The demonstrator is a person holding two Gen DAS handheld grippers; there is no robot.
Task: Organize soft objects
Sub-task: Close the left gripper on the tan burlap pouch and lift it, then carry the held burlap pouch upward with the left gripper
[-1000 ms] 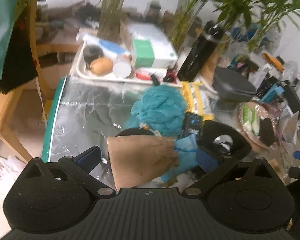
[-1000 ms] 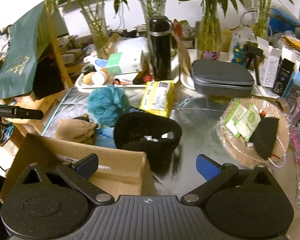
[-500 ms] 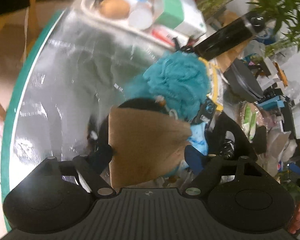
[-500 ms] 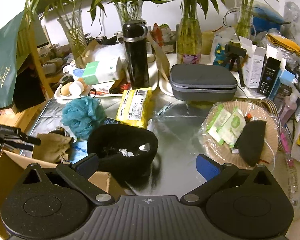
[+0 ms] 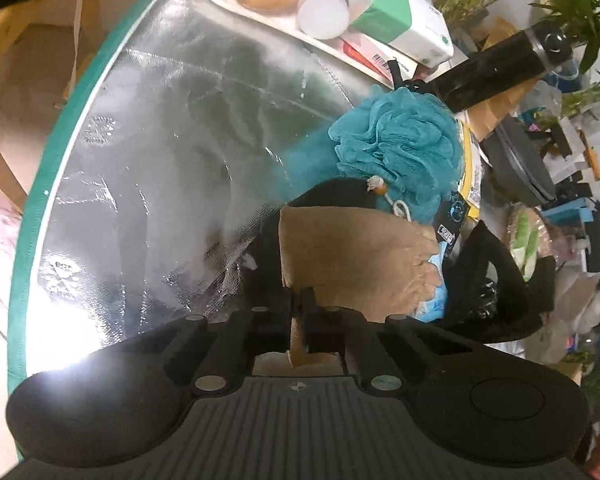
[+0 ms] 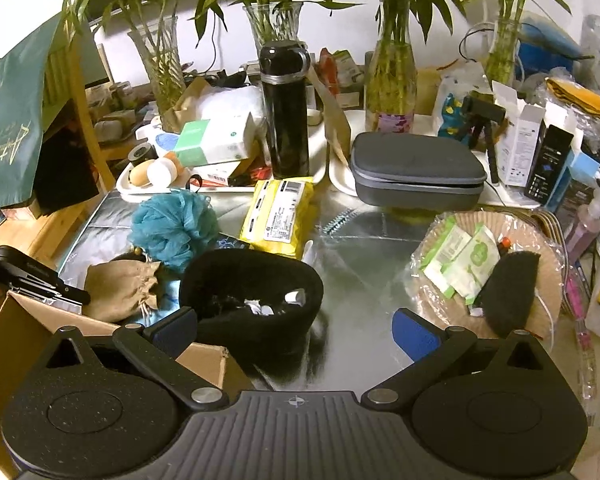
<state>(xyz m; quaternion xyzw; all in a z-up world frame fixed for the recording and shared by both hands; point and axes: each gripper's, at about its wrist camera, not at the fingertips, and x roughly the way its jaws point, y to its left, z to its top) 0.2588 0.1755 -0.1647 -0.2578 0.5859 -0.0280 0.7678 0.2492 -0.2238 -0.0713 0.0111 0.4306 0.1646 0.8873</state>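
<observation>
A tan drawstring pouch [image 5: 352, 256] lies on the silvery table [image 5: 172, 152], partly over a blue item [image 5: 436, 292]. My left gripper [image 5: 300, 312] points steeply down, its jaws closing tight on the pouch's near edge, which is pinched between the pads. Just beyond lie a teal mesh sponge [image 5: 400, 148] and a black knit hat [image 5: 496, 280]. The right wrist view shows the same pouch [image 6: 120, 284], sponge [image 6: 172, 228] and hat [image 6: 252, 296]. My right gripper [image 6: 296, 320] hovers open over the hat's near side with nothing between its fingers.
An open cardboard box [image 6: 28, 332] sits at the table's near left. Behind are a white tray [image 6: 140, 192] of toiletries, a black flask [image 6: 286, 112], a yellow packet [image 6: 280, 212], a grey case [image 6: 416, 168], glass vases with bamboo, and a wicker plate [image 6: 432, 280] with sachets.
My left gripper came down onto the tan pouch, rolled, and its jaws went from wide open to shut on the pouch's edge. The right gripper barely moved.
</observation>
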